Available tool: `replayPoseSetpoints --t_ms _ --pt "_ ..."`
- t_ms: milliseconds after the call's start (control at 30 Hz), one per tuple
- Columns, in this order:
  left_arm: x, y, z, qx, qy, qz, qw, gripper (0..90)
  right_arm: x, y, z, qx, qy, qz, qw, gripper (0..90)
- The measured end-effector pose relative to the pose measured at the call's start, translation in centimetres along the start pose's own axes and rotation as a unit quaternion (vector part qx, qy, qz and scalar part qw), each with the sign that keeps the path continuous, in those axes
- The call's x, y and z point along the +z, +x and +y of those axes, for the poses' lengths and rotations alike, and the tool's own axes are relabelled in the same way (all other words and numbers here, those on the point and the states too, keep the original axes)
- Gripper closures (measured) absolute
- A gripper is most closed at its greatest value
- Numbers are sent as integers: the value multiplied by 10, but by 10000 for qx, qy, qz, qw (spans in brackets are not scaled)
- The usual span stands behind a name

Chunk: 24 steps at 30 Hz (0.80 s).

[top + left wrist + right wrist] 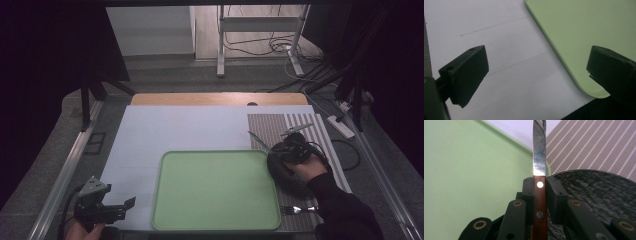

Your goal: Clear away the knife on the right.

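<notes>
A knife with a brown riveted wooden handle [539, 205] and a serrated steel blade [539, 147] stands between the jaws of my right gripper [540, 185], which is shut on the handle. From above, the right gripper [289, 148] hovers over a dark round plate [281, 175] at the green tray's [215, 192] right edge, and the knife's blade [259, 141] points away to the left. My left gripper [125, 206] rests at the near left, open. Between its jaws [536, 75] lie only white sheet and the tray's corner [584, 82].
A fork [298, 210] lies on the striped placemat [300, 127] near the front edge, right of the tray. A white sheet [175, 130] covers the table. Metal rails run along both sides, and a power strip [341, 126] lies at the far right.
</notes>
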<state>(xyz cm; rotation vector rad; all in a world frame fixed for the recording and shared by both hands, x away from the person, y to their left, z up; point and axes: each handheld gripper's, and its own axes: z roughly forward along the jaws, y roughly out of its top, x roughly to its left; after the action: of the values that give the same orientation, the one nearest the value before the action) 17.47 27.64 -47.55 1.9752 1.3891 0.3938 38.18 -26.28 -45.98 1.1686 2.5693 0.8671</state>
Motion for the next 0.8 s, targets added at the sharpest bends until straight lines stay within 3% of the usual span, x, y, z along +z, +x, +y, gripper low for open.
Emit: replayPoseSetpoints --t_ms 800 --pt "0 0 0 -9 -1 -2 10000 41 -2 70 -20 -483 58 346 9982 773"
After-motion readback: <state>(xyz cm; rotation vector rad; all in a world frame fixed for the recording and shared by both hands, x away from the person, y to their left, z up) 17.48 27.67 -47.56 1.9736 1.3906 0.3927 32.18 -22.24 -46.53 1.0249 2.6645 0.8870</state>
